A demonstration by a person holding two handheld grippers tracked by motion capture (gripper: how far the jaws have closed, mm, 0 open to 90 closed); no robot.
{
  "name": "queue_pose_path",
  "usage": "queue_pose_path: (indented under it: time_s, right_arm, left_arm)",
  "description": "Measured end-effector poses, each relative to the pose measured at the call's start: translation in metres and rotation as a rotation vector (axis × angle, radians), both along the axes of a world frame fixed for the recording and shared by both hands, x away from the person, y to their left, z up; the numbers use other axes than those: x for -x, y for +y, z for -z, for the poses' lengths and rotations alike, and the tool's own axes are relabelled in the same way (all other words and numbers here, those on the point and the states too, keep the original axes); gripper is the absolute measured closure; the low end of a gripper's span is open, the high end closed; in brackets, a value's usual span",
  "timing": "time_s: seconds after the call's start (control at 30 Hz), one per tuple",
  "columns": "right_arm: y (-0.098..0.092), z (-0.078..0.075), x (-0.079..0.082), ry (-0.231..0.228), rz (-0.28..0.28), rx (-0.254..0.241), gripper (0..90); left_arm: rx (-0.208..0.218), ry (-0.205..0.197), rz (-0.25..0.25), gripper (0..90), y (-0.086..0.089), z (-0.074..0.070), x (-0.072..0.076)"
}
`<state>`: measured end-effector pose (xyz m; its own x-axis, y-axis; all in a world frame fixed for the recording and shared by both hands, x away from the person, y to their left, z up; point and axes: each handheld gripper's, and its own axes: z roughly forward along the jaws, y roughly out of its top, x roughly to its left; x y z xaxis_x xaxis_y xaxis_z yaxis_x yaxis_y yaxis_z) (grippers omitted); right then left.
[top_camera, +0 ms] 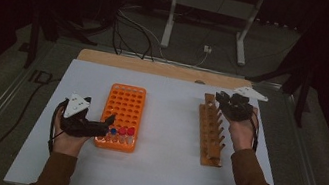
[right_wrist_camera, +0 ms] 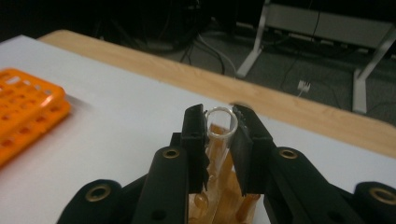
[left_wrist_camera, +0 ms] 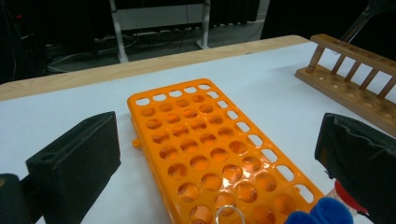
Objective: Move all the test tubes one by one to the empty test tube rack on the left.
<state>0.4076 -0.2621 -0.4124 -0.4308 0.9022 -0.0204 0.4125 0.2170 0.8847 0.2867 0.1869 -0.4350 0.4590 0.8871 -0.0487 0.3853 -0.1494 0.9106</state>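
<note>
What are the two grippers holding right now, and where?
The right gripper clamps a clear glass test tube just below its open rim. The left gripper holds nothing.

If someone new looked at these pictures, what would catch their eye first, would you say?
Probably the bright orange rack left of centre on the white table, with blue and red capped tubes in its near row beside the open left gripper. Next, the wooden rack on the right, over whose far end the right gripper is shut on a clear glass tube.
</note>
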Motion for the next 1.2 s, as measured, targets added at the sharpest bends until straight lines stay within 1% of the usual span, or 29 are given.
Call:
queue_pose_path:
  time_s: [0.13,0.27,0.43,0.6,0.7,0.77,0.93,1.07,1.2]
  right_arm:
    - [0.001,-0.011,0.007,-0.03,-0.018,-0.001,76.6]
    - [0.005,-0.015,0.011,-0.036,-0.045,0.009,76.6]
    - [0.014,-0.015,0.016,-0.028,-0.088,0.016,76.6]
    - [0.026,-0.015,0.021,-0.016,-0.145,0.009,76.6]
    - [0.034,-0.016,0.025,-0.012,-0.174,0.009,76.6]
    - [0.04,-0.016,0.027,-0.014,-0.193,0.013,76.5]
    - [0.053,-0.016,0.034,-0.016,-0.234,0.009,76.5]
    - [0.063,-0.018,0.039,-0.009,-0.268,0.007,76.5]
    - [0.074,-0.019,0.045,-0.004,-0.31,0.003,76.5]
  left_arm:
    - [0.0,-0.004,0.006,0.9,-0.003,-0.001,0.0]
    - [-0.002,-0.009,0.015,0.9,-0.006,-0.003,-0.001]
    - [-0.006,-0.016,0.027,0.9,-0.012,-0.007,-0.002]
    - [-0.009,-0.021,0.043,1.0,-0.018,-0.01,-0.002]
    - [-0.013,-0.021,0.059,1.4,-0.023,-0.011,-0.002]
    - [-0.025,-0.021,0.073,1.4,-0.027,-0.012,-0.002]
    - [-0.028,-0.025,0.095,1.4,-0.034,-0.015,-0.001]
    - [-0.031,-0.027,0.114,1.4,-0.042,-0.016,-0.002]
    - [-0.044,-0.023,0.134,1.4,-0.049,-0.017,-0.003]
